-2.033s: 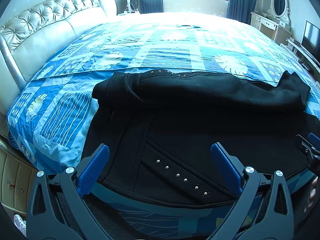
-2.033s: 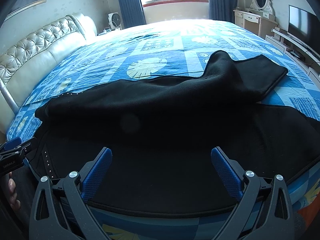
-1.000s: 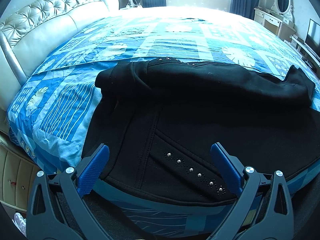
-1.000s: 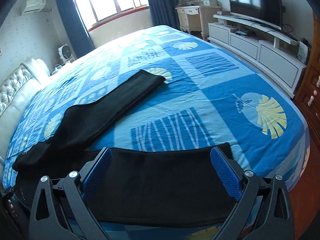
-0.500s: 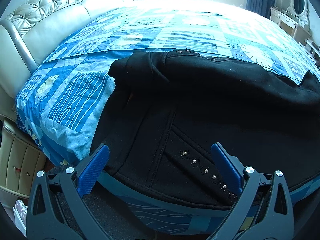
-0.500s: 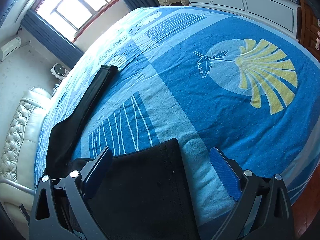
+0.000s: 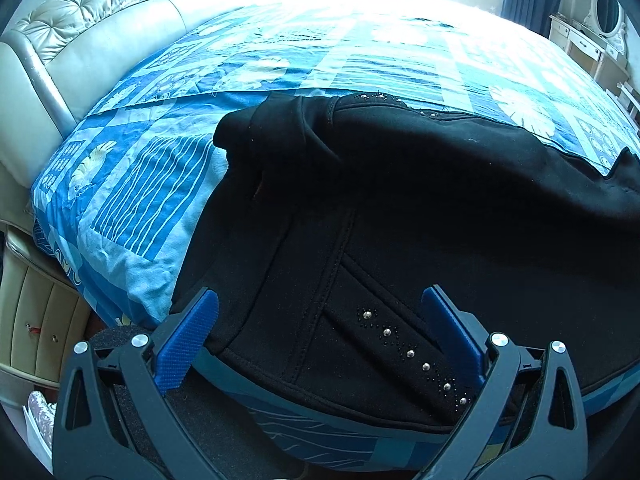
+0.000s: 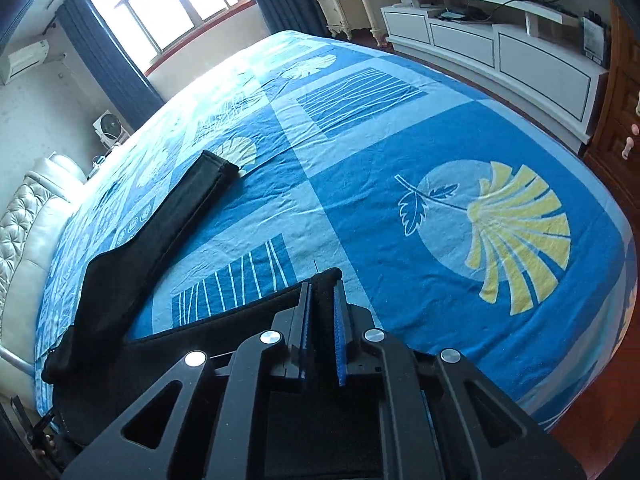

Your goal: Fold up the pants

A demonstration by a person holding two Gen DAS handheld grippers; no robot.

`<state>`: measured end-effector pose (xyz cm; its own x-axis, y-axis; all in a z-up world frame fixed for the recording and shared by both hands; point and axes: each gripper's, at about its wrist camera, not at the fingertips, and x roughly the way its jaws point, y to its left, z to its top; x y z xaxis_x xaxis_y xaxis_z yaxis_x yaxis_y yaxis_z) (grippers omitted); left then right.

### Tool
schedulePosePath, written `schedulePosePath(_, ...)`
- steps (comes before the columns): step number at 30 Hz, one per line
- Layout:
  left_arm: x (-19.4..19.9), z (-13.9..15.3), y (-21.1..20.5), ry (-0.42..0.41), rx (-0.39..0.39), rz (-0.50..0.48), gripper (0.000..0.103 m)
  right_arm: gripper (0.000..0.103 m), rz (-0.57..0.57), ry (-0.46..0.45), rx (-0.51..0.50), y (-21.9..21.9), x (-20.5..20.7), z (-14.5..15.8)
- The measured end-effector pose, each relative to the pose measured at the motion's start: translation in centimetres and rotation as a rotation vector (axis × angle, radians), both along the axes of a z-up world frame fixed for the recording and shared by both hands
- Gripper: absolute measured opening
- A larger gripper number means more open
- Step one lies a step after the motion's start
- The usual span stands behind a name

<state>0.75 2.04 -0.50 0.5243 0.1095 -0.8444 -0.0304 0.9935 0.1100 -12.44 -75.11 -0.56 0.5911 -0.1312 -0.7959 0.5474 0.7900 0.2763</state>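
Note:
Black pants (image 7: pixel 400 200) lie across the near edge of the blue patterned bed (image 7: pixel 160 184), waist end to the left, with a row of studs on the pocket. My left gripper (image 7: pixel 320 300) is open, its blue fingers (image 7: pixel 192 332) on either side of the waistband and hip, not pressing on them. In the right wrist view one leg (image 8: pixel 160 248) stretches away to the upper left. The near leg's hem corner (image 8: pixel 326 274) is pinched between the blue pads of my right gripper (image 8: pixel 322 286), which is shut on it.
A tufted cream headboard (image 7: pixel 100 20) runs along the left. A white TV cabinet (image 8: pixel 500 40) and a wooden dresser (image 8: pixel 616 120) stand beyond the bed's foot, over a red floor. The bed's padded base (image 7: pixel 32 312) shows at lower left. Blue bedspread (image 8: pixel 400 140) lies bare beyond the pants.
My right gripper has gone from wide open to shut on the near leg's hem corner. The left gripper has stayed open over the waistband, its view shifting only slightly.

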Motion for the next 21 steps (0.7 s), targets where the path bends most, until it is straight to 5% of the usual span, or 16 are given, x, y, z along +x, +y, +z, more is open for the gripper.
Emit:
schedulePosePath(6, 0.2, -0.5, -0.3, 0.002, -0.006, -0.008, 0.101, 0.012, -0.020, 0.142, -0.054, -0.1, 2.4, -3.8)
schedulePosePath(8, 0.3, -0.5, -0.3, -0.002, -0.003, -0.016, 0.101, 0.016, -0.072, 0.106, -0.025, -0.6, 2.1, -4.1)
schedulePosePath(12, 0.7, -0.6, 0.5, -0.011, 0.004, -0.032, 0.101, 0.043, -0.198, 0.076, -0.037, -0.7, 0.6, -2.9)
schedulePosePath(14, 1.1, -0.7, 1.3, 0.000, -0.008, -0.038, 0.101, 0.046, -0.225, 0.059, -0.059, 0.3, 0.2, -1.8)
schedulePosePath(21, 3.5, 0.3, 5.3, -0.012, -0.032, -0.048, 0.101, 0.064, -0.009, -0.090, -0.063, 10.4, 3.9, 2.4)
